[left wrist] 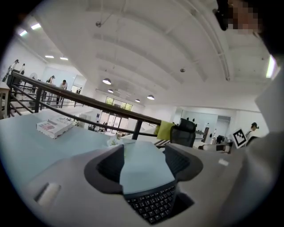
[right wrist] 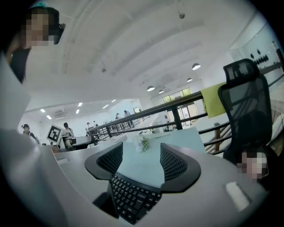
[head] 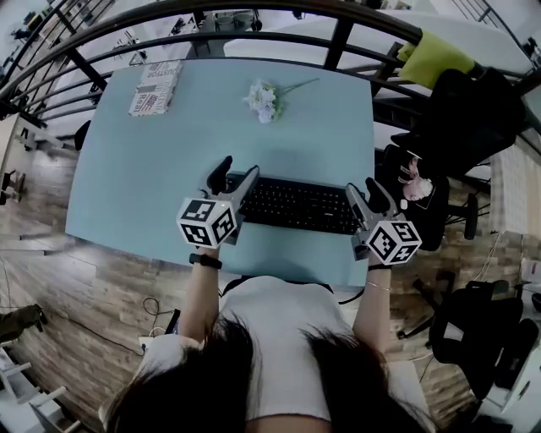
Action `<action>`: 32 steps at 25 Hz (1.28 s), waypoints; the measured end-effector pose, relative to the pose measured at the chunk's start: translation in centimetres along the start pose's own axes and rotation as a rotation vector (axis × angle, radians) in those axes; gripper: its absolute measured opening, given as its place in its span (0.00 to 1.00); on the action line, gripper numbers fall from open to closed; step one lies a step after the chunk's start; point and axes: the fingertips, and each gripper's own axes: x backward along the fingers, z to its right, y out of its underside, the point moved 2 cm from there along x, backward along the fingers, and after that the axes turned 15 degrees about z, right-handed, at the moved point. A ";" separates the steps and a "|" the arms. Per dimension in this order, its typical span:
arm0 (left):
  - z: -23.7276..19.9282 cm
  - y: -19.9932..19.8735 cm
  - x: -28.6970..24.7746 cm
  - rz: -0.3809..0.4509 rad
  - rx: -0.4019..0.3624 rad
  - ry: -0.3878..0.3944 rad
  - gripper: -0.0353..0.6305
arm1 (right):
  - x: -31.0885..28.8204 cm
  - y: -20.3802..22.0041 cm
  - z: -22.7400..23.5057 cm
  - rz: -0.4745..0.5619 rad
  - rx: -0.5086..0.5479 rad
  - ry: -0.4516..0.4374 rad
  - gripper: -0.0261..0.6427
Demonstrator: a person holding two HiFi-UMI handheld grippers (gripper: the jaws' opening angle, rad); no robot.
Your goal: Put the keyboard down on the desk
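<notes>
A black keyboard (head: 300,205) lies flat on the pale blue desk (head: 161,161), close to its near edge. My left gripper (head: 232,173) is at the keyboard's left end with its jaws wide apart. In the left gripper view the keys (left wrist: 153,204) show low down behind the open jaws (left wrist: 144,162), with bare desk between them. My right gripper (head: 369,196) is at the keyboard's right end, also open. The right gripper view has the keyboard (right wrist: 131,197) below the parted jaws (right wrist: 141,162). Whether either gripper touches the keyboard is unclear.
A white flower (head: 264,100) lies at the desk's far middle, and a printed box (head: 156,87) sits at the far left. A dark railing (head: 254,10) curves behind the desk. A black office chair (head: 461,118) stands to the right.
</notes>
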 end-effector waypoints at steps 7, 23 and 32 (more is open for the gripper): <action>4.5 -3.7 -0.8 0.066 -0.052 0.121 0.47 | -0.1 -4.1 -2.7 0.069 0.090 -0.093 0.35; 8.2 -4.2 -0.7 0.073 0.025 0.242 0.14 | 0.6 -6.4 -5.0 0.108 0.130 -0.190 0.04; 7.9 -4.2 -0.9 0.072 0.025 0.242 0.14 | 0.6 -6.6 -4.3 0.104 0.131 -0.176 0.04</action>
